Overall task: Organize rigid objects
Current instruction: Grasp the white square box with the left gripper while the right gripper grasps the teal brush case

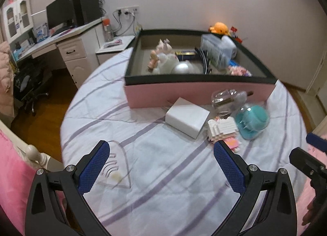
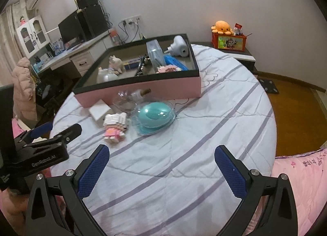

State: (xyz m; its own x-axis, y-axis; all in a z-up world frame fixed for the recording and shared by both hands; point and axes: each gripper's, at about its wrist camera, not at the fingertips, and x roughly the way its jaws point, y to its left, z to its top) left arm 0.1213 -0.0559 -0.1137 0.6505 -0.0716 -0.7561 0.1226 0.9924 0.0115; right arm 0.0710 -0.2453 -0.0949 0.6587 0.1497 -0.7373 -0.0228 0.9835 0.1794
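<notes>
Both grippers are hovering over the striped bedsheet (image 1: 163, 174), holding nothing. Left gripper (image 1: 161, 154) is sitting with fingers spread wide apart, empty gap between the blue pads (image 1: 94, 166). Right gripper (image 2: 162, 158) is likewise gaping wide, nothing between its fingers.

Pink drawer box (image 1: 196, 93) is lying on the bed ahead, already holding a plush toy (image 1: 165, 56), a clear plastic container (image 1: 214, 52), a silver dome (image 1: 183, 67) and other bits too blurred to name.

Loose items are sitting on the sheet just in front of the box's pink wall: white box (image 1: 187, 116), glass bottle (image 1: 229, 98) touching the wall, teal fan in a clear cover (image 1: 253, 121), white and pink block model (image 1: 223, 131). The block model is lying just beside the teal fan and the white box.

In the right wrist view the same group is showing left of centre, block model (image 2: 114, 125) nearest the left gripper.

An orange plush octopus (image 2: 222, 26) is sitting on a red box (image 2: 229, 42) on the nightstand beyond the bed.
</notes>
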